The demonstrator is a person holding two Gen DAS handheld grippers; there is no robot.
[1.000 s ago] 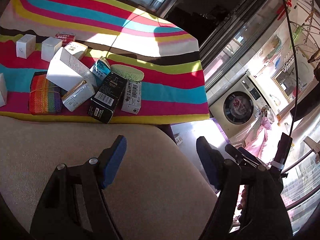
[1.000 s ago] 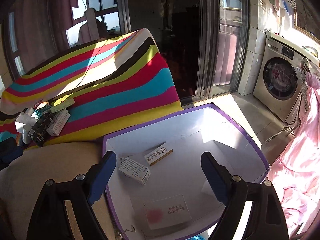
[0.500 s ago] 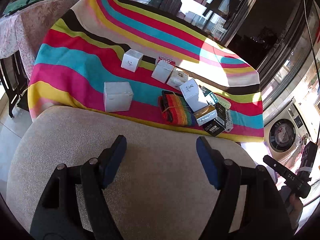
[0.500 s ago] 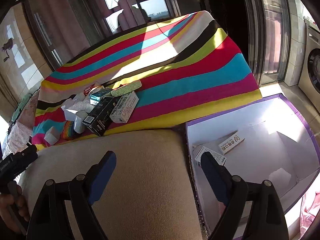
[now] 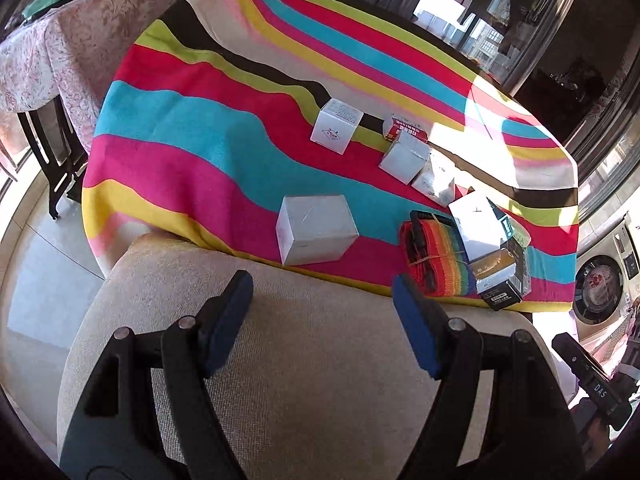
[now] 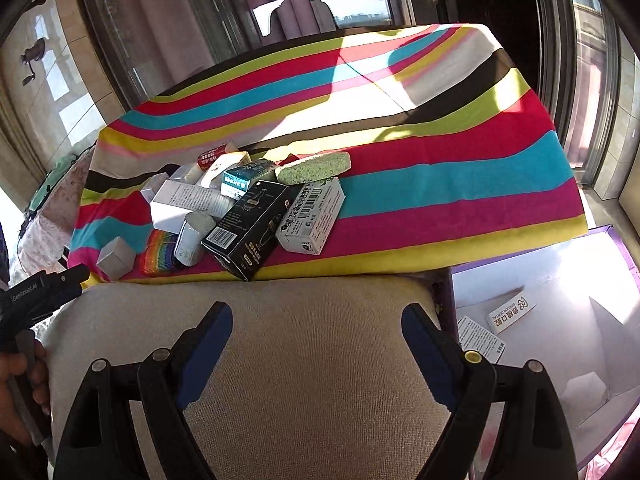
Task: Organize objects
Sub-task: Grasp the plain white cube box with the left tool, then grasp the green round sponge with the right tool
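Striped cloth (image 6: 440,184) under scattered boxes (image 6: 248,228).

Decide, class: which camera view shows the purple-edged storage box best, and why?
The right wrist view. There the purple-edged box sits at the right, its white inside open to view with small cartons lying in it. The left wrist view shows none of it, only the striped cloth and the boxes on it.

Cushion (image 6: 320,360) in foreground, before counter (image 6: 440,184). Cluster of small boxes (image 6: 248,216) on counter's near left part. Lone box (image 5: 316,234) left of cluster, near counter edge. Open carton (image 6: 560,340) right of cushion; two packets (image 6: 508,314) inside.
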